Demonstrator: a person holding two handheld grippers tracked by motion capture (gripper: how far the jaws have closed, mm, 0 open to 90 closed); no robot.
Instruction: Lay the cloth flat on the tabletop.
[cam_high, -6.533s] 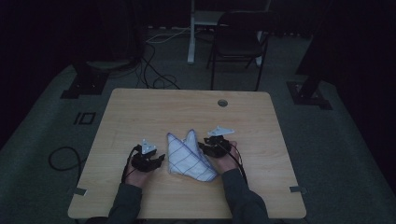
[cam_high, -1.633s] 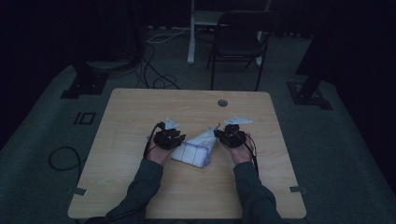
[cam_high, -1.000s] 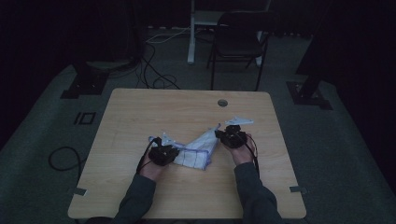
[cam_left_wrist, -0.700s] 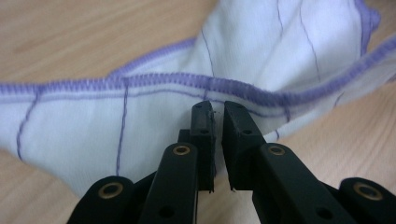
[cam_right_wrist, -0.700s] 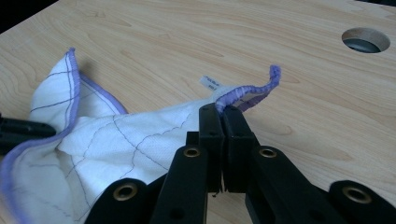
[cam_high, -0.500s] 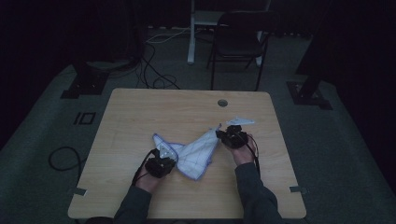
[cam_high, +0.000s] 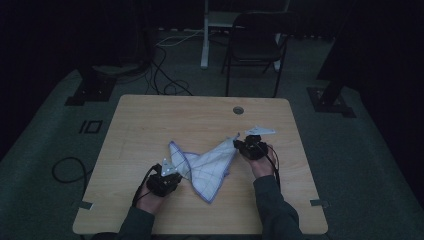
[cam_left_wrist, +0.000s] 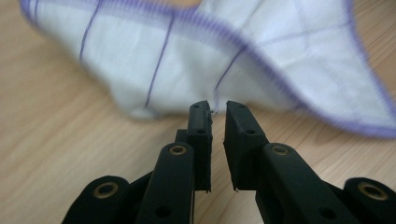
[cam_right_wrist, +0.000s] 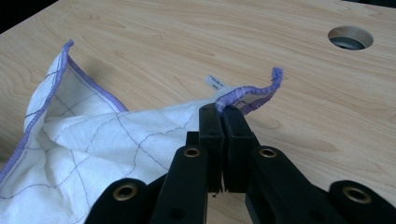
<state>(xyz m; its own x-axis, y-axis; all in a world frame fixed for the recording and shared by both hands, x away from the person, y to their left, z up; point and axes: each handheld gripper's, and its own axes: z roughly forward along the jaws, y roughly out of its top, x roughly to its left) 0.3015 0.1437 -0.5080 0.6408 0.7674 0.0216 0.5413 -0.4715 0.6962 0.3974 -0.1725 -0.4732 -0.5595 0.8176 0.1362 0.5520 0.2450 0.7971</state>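
Note:
A white cloth (cam_high: 207, 167) with purple grid lines and a purple hem lies crumpled in the middle of the wooden table (cam_high: 150, 120). My right gripper (cam_high: 240, 146) is shut on its far right corner, and the hem curls out past the closed jaws (cam_right_wrist: 223, 112). My left gripper (cam_high: 172, 176) sits at the cloth's near left side. Its jaws have just been opening and stand a little apart (cam_left_wrist: 218, 108). The cloth (cam_left_wrist: 187, 56) lies just beyond the tips, and nothing is between them. The cloth (cam_right_wrist: 93, 140) sags toward the table on the left.
A round cable hole (cam_high: 238, 110) is in the table's far side, also seen in the right gripper view (cam_right_wrist: 350, 37). A chair (cam_high: 255, 45) and a stand with cables are on the dark floor behind the table. Bare wood surrounds the cloth.
My left gripper has drawn back toward the near left of the table, pulling the cloth out from a folded bundle, and its jaws have parted. The right gripper has stayed put, still pinching its corner.

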